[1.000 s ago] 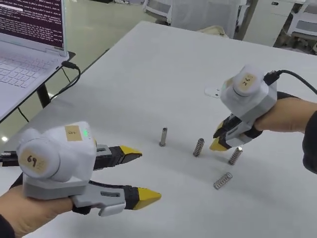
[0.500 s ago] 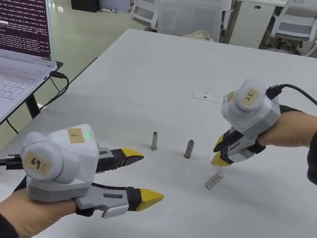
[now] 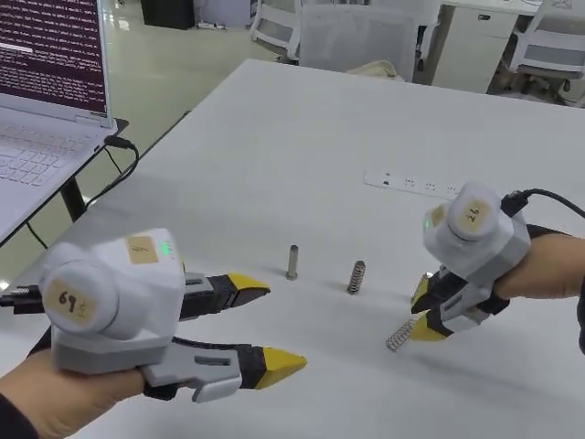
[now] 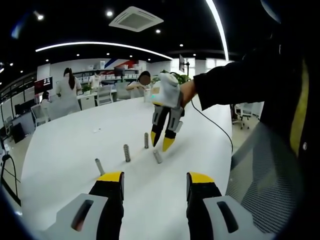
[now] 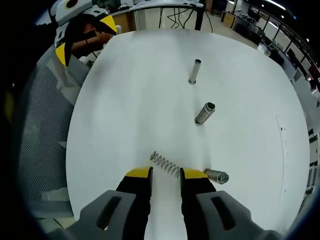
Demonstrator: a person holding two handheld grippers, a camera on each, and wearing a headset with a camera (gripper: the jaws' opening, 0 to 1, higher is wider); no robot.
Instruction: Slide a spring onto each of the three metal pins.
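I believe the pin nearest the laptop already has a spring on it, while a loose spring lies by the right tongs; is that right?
Not quite: the pin nearest the laptop is bare, as the head view shows. A loose spring does lie by the right tongs.

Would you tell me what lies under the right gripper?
A loose spring lies on the table at the open jaws of the right gripper. A spring-covered pin beside one jaw is partly covered by it.

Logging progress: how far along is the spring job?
Done: the middle pin and the end pin by the right gripper each carry a spring. In hand: that gripper, open, sits at the loose spring on the table. Left: sliding it onto the bare pin.
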